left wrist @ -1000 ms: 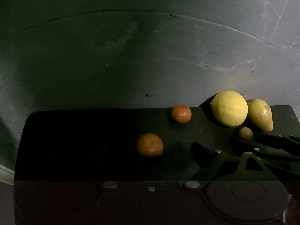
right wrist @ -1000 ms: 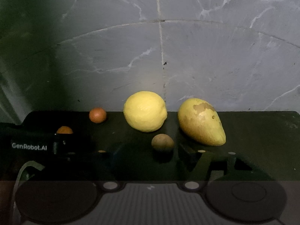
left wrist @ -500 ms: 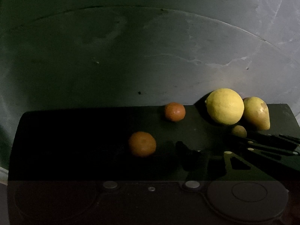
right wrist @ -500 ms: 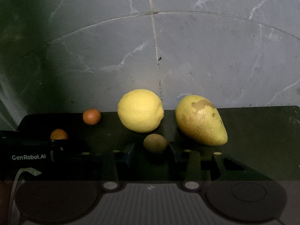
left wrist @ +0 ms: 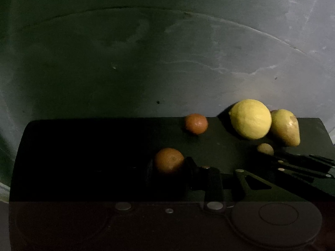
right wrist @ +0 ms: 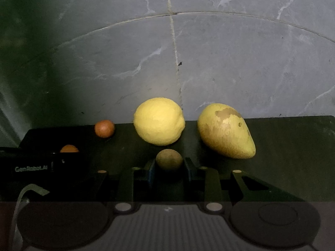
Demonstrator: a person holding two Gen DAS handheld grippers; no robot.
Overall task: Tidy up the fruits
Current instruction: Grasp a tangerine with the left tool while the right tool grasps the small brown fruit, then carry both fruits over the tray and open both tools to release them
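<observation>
Left gripper closes around near orange, right gripper closes around brown fruit, lemon just behind, pear right of lemon, far orange left of lemon

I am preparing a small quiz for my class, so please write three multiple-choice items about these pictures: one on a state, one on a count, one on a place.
1. How does the pear rest?
A. upright on its wide end
B. on its side
C. cut in halves

2. How many orange fruits show in the left wrist view?
A. one
B. two
C. four

3. What lies between the fingers of the right tool?
A. the pear
B. one of the orange fruits
C. the small brown fruit

Key:
1 B, its narrow end points sideways, low to the surface.
2 B, one is near the camera and one is farther back.
3 C, one finger stands on each side of it.
</observation>
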